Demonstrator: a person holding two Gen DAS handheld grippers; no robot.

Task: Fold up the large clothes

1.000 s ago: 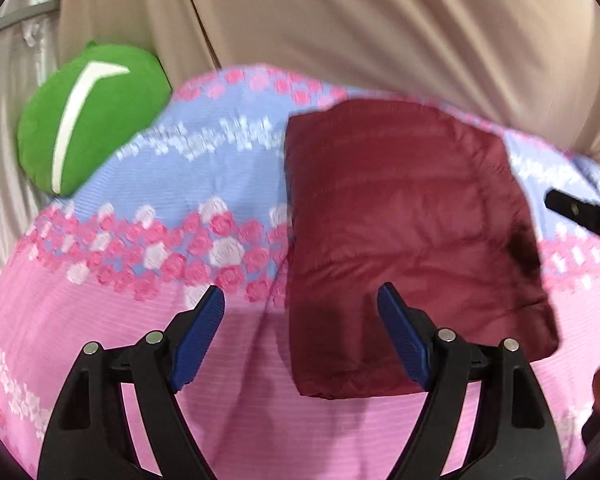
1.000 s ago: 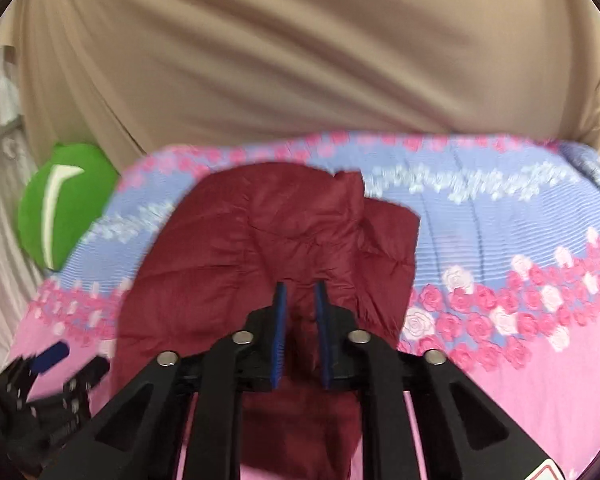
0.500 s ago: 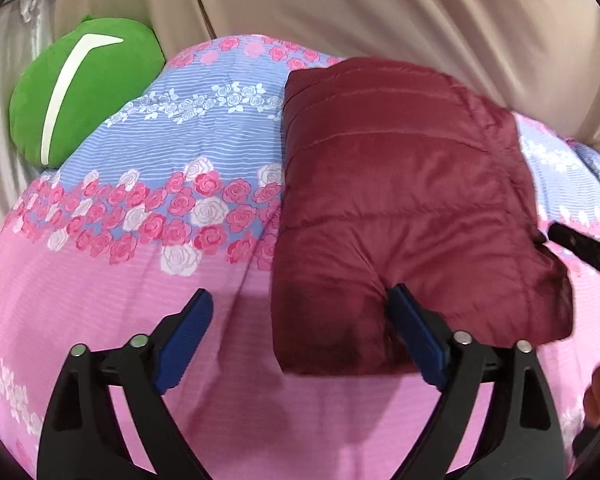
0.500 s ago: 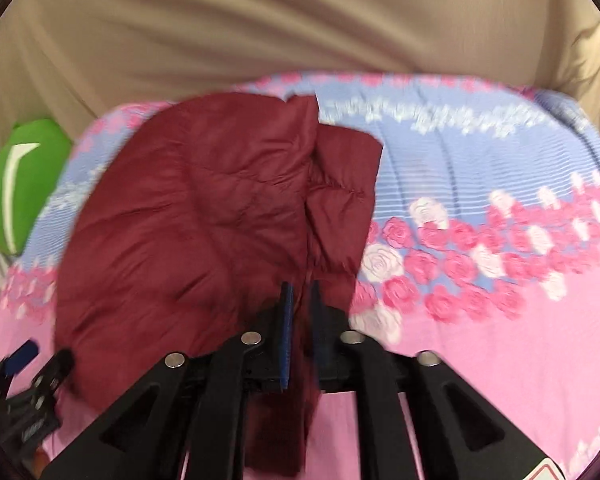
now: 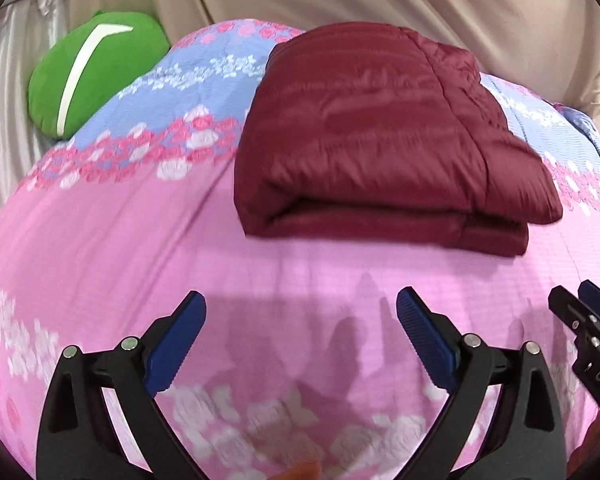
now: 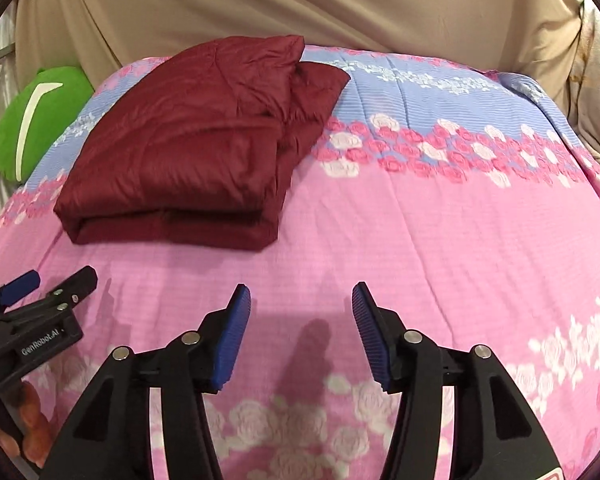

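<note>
The dark red quilted puffer jacket [image 5: 384, 136], folded into a thick rectangular bundle, lies in the left wrist view at about 12 to 1 o'clock from the jaws, well ahead of them on the pink and blue rose-patterned bedspread [image 5: 120, 240]. Its rounded folded edge faces the camera, with layered edges stacked below it. The left gripper [image 5: 300, 340] has its blue-padded jaws spread wide; nothing sits between them and they touch nothing, only pink cloth showing below. At 3 o'clock, at the frame edge, the tips of the right gripper [image 5: 580, 308] show, apart from the jacket. A round green cushion with a white stripe [image 5: 92, 76] rests at 10 o'clock by the far edge of the bedspread, clear of the jacket, against a beige draped curtain [image 5: 420, 0].

In the right wrist view the jacket [image 6: 196, 140] lies at about 11 o'clock from the jaws, well ahead and to the left, one corner of a lower layer sticking out on its far right side. The right gripper [image 6: 300, 332] stands open, somewhat less wide than the left one, empty and touching nothing. The left gripper [image 6: 48, 284] shows at 9 o'clock, its tips near the jacket's near edge but apart from it. The green cushion [image 6: 36, 120] sits at 10 o'clock.
</note>
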